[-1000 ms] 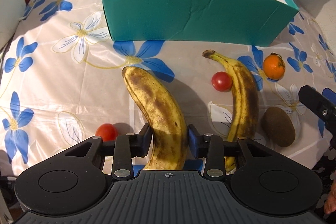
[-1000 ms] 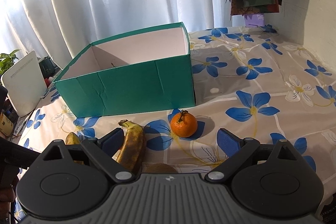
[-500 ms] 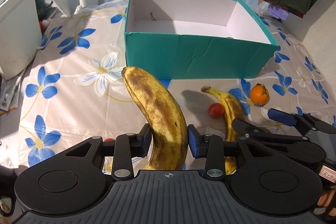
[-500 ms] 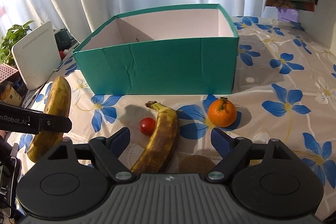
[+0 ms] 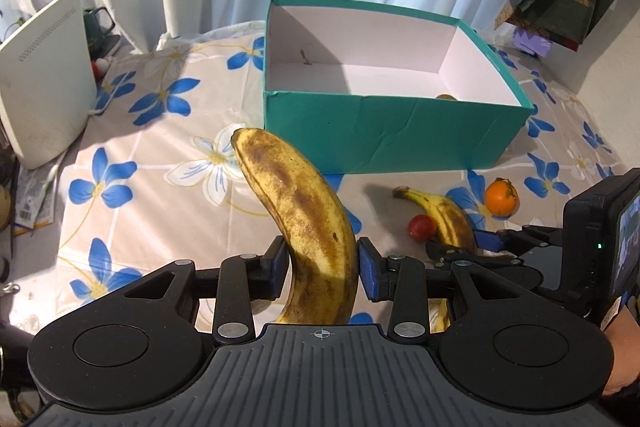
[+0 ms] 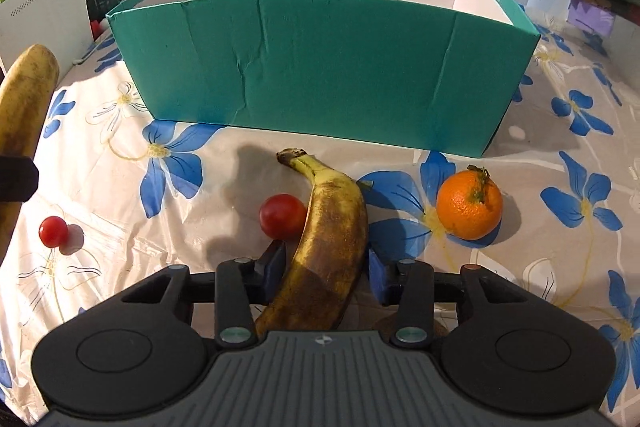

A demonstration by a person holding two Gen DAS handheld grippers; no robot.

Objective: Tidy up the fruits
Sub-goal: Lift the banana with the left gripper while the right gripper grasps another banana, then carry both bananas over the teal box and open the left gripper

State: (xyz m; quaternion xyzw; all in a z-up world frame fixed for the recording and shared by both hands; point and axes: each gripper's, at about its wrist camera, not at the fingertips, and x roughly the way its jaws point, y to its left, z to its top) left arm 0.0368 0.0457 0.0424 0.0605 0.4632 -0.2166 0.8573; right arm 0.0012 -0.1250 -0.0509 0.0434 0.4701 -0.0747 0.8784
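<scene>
Bananas in both hands, nearly. My left fingers [image 5: 322,265] are clamped on the fat banana [image 5: 304,223], gripping it at mid-body so it stands up off the surface [image 5: 120,131], blunt end pointing toward the box [image 5: 384,131]. It is held clear and high enough, I judge, to pass over the teal wall and drop in without scraping.

Over on the right, my right fingers [image 6: 324,265] are narrowed around the second banana [image 6: 332,231], which lies on the surface with its stem toward the box. The left pad looks to be touching the peel; on the right side I see a sliver of gap, so I can't tell if the grip is firm yet. Straddling it mid-length makes sense, since that keeps it balanced when it lifts.

Close by, a tomato [image 6: 282,215] sits right against that banana's left flank, so I'd guess a careless lift could send it rolling. The orange [image 6: 469,205] waits just to the right, and another tomato [image 6: 53,231] sits well off to the left.

Box check: white inside, mostly bare, with one brownish rounded thing [image 5: 446,97] peeking above the near wall; I can't say which fruit. A small dark speck marks the far wall.
</scene>
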